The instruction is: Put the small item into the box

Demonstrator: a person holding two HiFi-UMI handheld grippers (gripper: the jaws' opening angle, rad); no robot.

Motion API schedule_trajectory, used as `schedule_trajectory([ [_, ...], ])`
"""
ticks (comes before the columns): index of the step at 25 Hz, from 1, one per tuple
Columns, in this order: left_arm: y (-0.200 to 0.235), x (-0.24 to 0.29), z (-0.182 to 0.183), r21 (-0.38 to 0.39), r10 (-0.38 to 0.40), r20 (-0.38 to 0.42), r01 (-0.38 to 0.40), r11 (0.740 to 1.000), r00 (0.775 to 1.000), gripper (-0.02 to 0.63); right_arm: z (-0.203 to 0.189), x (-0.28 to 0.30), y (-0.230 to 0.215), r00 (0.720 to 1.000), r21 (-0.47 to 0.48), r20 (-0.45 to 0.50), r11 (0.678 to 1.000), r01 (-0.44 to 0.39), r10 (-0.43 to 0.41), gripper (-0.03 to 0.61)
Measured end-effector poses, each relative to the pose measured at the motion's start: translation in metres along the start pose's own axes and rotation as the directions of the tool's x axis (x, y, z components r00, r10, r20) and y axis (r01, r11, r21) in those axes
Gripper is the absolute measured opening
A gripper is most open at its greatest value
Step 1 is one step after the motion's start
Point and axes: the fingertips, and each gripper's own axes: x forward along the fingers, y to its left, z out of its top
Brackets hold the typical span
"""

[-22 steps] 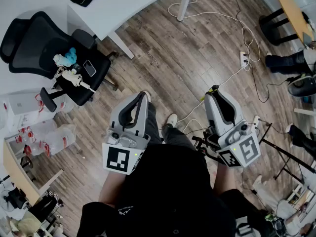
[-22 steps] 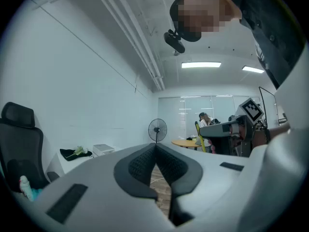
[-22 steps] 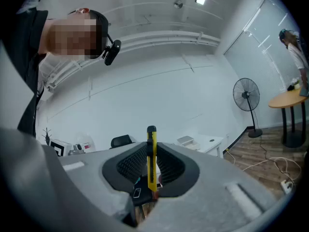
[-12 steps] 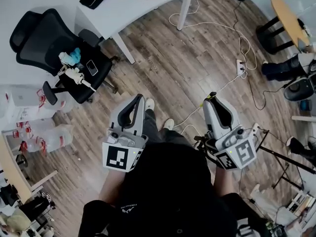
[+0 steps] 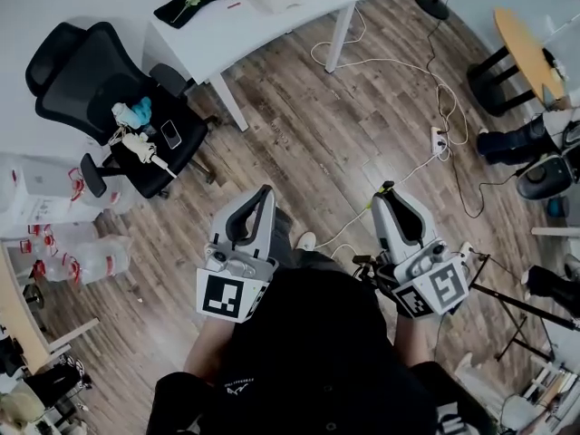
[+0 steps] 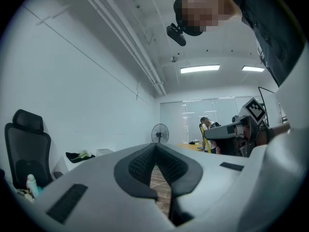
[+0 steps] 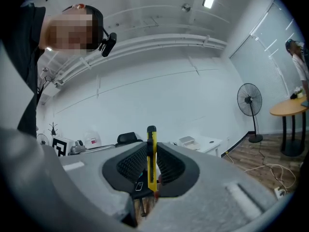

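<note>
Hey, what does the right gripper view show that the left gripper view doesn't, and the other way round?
Only the right gripper view: the right gripper shut on a slim yellow item that stands upright between its jaws. Only the left gripper view: the left gripper shut with nothing between its jaws, and the right gripper's marker cube off to one side. Both show the floor fan and the white desk.

Black office chair (image 5: pixel 83 72) beside white desk (image 5: pixel 217 30), power strip (image 5: pixel 438 140) on wooden floor (image 5: pixel 299 143)

Ceiling strip lights (image 6: pixel 200 69) wash the white room evenly; shadows fall soft on the wood floor (image 5: pixel 299 125), and fisheye bending darkens every frame's corners.
</note>
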Motion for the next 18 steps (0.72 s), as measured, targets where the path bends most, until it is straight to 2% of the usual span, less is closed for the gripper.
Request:
schedule_trajectory([
  [3,0.009,0.006,-0.003,0.035,0.004,-0.008,-0.004,0.999,1.000,0.005,-0.003,0.011,-0.007,1.000,0.002,-0.016,1.000,-0.013,0.013,0.066],
  [10,0.045,0.056,-0.012,0.019,-0.021,-0.036,0.021,1.000,0.999,0.005,0.003,0.060,-0.041,1.000,0.026,-0.018,0.999,0.024,-0.024,0.066],
  [18,0.081,0.143,-0.004,-0.066,-0.075,0.015,0.076,0.995,0.997,0.005,0.026,0.119,-0.082,0.998,-0.014,-0.009,0.998,0.068,-0.068,0.066],
])
